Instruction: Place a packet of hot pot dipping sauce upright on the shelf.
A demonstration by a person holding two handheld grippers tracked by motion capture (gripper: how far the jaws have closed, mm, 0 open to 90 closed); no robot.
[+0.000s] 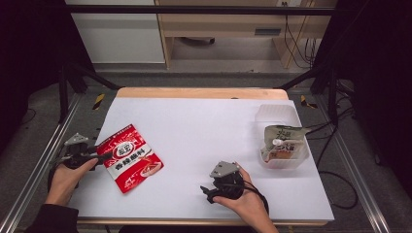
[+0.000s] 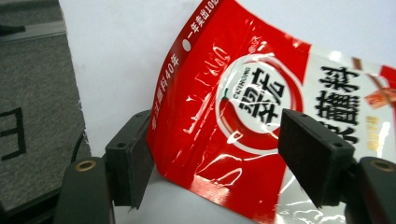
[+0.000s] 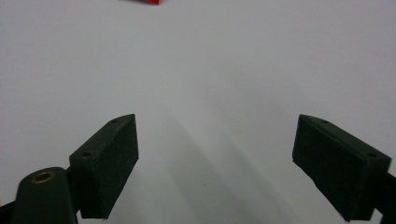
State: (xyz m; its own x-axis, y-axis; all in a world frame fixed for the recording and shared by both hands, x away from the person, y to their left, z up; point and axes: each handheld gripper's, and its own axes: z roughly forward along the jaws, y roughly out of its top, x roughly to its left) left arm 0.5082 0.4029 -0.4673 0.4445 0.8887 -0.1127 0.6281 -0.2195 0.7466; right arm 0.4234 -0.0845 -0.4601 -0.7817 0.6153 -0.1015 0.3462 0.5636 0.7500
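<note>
Jaws of the left gripper (image 2: 212, 154) straddle the red packet's (image 2: 261, 121) edge, unclosed; right gripper (image 3: 215, 163) gapes empty.

Each hand carries a black claw topped by a grey 3-cornered plate: the left claw (image 1: 90, 156) and the right claw (image 1: 208, 190). A black cable loops from the right one over the right hand (image 1: 248, 200). The left hand (image 1: 65, 179) ends in a dark sleeve (image 1: 53, 219). Close up, each claw's 2 jaws are thick matte-black blocks with small screw holes, mounted on arms with a brass-ringed hole.
</note>
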